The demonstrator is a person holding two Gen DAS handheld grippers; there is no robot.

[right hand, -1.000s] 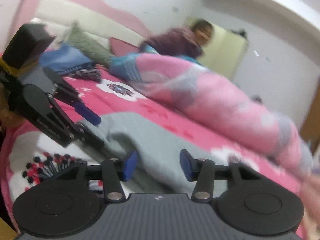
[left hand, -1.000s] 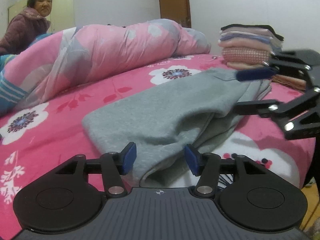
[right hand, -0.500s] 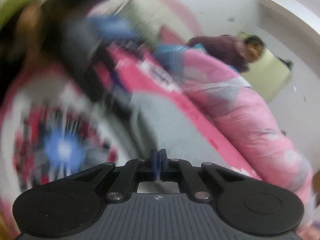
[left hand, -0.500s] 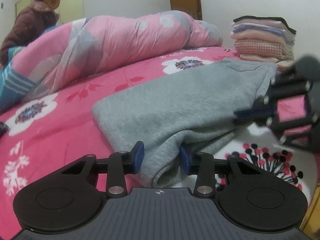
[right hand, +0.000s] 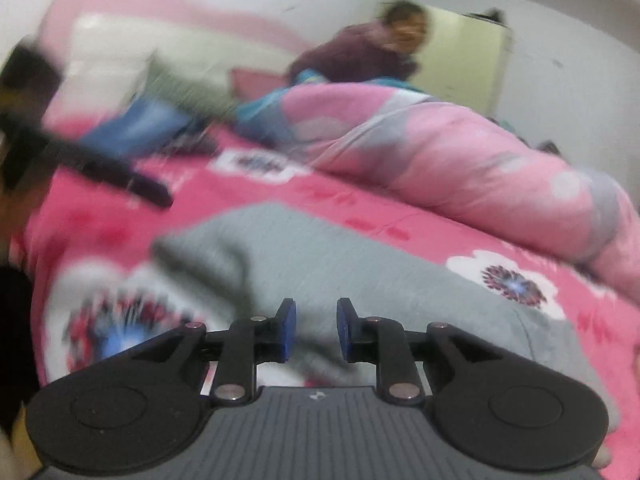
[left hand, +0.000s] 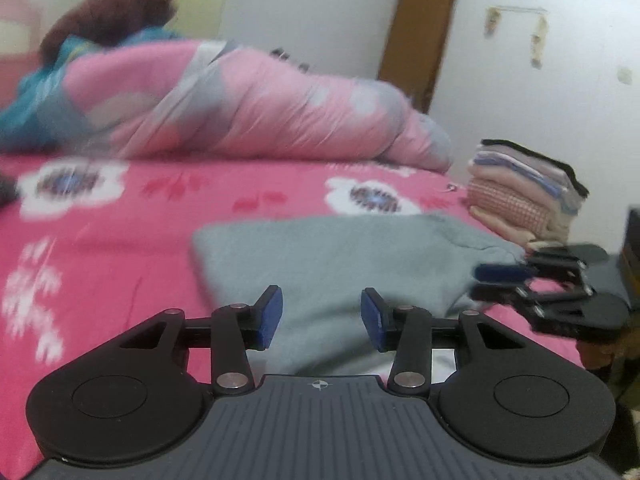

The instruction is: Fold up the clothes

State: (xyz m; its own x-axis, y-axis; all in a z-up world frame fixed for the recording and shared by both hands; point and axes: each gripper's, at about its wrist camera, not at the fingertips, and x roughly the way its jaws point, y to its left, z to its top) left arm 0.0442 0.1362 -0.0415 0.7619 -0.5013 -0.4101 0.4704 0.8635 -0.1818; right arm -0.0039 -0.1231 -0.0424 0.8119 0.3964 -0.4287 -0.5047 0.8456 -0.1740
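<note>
A grey garment lies folded flat on the pink flowered bedsheet. My left gripper hovers over the garment's near edge. Its jaws are opening, and the cloth shows beyond the gap without the pads pressing on it. My right gripper is over the same garment. Its jaws are opening from a narrow gap, with nothing pinched. In the left wrist view the right gripper sits at the garment's right edge. The left gripper is a dark blur at the left of the right wrist view.
A rolled pink quilt lies along the far side of the bed. A stack of folded clothes stands at the bed's right edge. A person sits behind the quilt. A brown door is in the far wall.
The left gripper pinched the garment's near fold half a second ago; it now stands wider and higher. The right jaws were shut half a second ago and are now apart.
</note>
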